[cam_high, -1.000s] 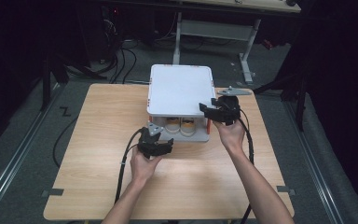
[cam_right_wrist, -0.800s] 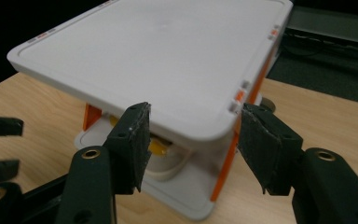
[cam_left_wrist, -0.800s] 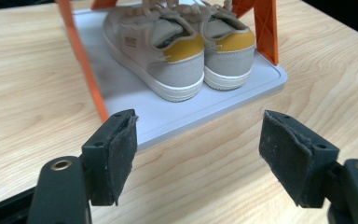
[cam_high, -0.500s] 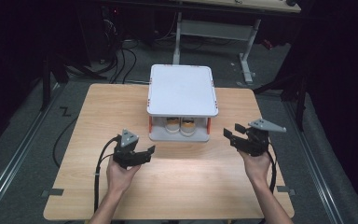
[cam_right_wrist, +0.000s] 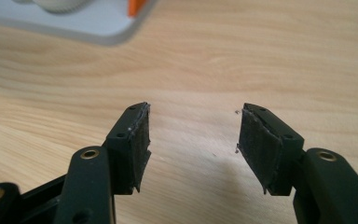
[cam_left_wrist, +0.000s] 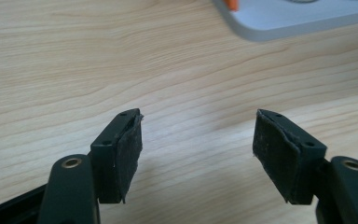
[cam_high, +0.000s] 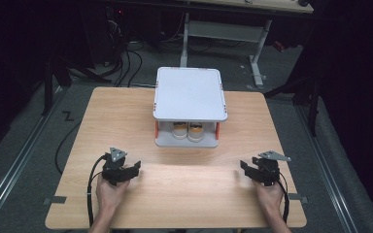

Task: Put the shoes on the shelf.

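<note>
Left tongs (cam_high: pixel 135 170) and right tongs (cam_high: pixel 243 167) agape, empty, flanking white rack (cam_high: pixel 189 92) on tabletop (cam_high: pixel 126 111).

Seen from the high view, the left gripper (cam_high: pixel 131 170) sits at about 7 o'clock, held low in the left hand (cam_high: pixel 110 190), jaws spread wide with nothing between them and aimed toward 2 o'clock. The right gripper (cam_high: pixel 245 169) sits at about 5 o'clock in the right hand (cam_high: pixel 270 190), jaws likewise parted and empty, aimed toward 10 o'clock
</note>
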The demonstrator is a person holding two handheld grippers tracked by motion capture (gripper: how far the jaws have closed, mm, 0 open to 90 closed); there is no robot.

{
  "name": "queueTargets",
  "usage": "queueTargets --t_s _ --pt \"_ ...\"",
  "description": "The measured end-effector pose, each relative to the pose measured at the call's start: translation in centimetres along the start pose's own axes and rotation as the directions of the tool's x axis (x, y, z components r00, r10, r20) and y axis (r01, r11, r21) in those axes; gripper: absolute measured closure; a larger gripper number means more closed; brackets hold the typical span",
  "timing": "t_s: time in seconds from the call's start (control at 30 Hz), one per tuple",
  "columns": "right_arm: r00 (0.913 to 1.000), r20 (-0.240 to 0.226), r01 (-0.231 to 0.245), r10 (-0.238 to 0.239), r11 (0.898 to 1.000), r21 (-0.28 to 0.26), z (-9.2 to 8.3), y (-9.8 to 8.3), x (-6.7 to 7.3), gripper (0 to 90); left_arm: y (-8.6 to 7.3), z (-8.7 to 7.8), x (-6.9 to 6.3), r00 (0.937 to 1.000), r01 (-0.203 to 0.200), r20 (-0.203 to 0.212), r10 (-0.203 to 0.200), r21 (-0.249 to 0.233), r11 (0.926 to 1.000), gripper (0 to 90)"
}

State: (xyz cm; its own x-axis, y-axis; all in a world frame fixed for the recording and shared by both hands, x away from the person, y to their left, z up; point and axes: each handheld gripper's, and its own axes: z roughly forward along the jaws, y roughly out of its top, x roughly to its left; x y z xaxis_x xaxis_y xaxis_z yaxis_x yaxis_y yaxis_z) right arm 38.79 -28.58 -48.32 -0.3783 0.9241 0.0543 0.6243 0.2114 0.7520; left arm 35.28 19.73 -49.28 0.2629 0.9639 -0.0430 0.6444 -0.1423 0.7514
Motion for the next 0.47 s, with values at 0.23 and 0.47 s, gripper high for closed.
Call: queueTargets --t_s 0.23,0.47 --pt "0.9973 0.046 0.057 -0.058 0.998 0.027 1.2 -1.3 -0.2 40.1 -0.8 1.0 0.1 0.9988 -0.029 -0.038 0.030 0.017 0.9994 31.6" --pt "0.9973 0.040 0.060 -0.062 0.998 0.029 1.2 -1.4 -0.3 39.3 -0.9 1.0 0.0 0.9988 -0.029 -0.039 0.030 0.012 0.9995 30.7"
